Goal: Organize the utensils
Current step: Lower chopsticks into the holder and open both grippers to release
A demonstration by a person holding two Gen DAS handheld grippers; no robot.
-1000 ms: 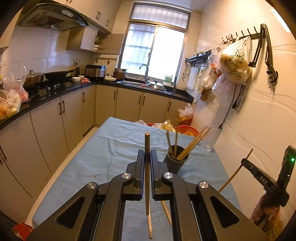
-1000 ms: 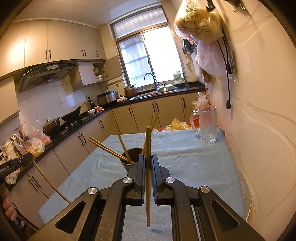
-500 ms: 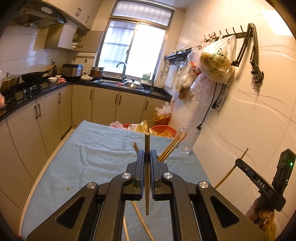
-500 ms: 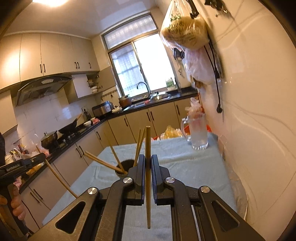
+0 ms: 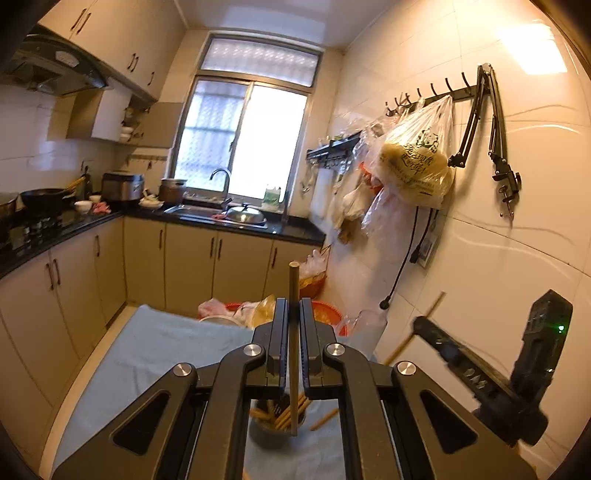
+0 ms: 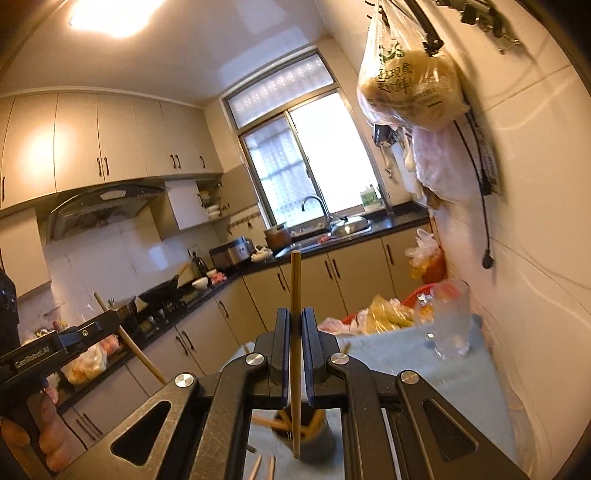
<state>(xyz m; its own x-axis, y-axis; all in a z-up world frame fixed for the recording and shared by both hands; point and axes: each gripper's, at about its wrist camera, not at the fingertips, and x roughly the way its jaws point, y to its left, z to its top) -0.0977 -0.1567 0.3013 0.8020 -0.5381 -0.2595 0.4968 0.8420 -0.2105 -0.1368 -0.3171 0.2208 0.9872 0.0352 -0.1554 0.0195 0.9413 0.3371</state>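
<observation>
Blue-clothed table (image 5: pixel 155 347) in tiled kitchen

The dark cup (image 5: pixel 275 435) of chopsticks shows only through the gripper frame, its sides hidden. The glass (image 6: pixel 452 325) is blurred by motion. Loose chopsticks (image 6: pixel 263 467) on the cloth are cut off by the bottom edge.

Narrow kitchen: beige cabinet doors (image 5: pixel 188 266) under a black stone counter (image 5: pixel 236 225), bright metal-framed window (image 5: pixel 243 136) glowing above the steel sink (image 5: pixel 218 212), glossy white tiled wall (image 5: pixel 517 236), ceiling lamp (image 6: pixel 114 14) blazing.
</observation>
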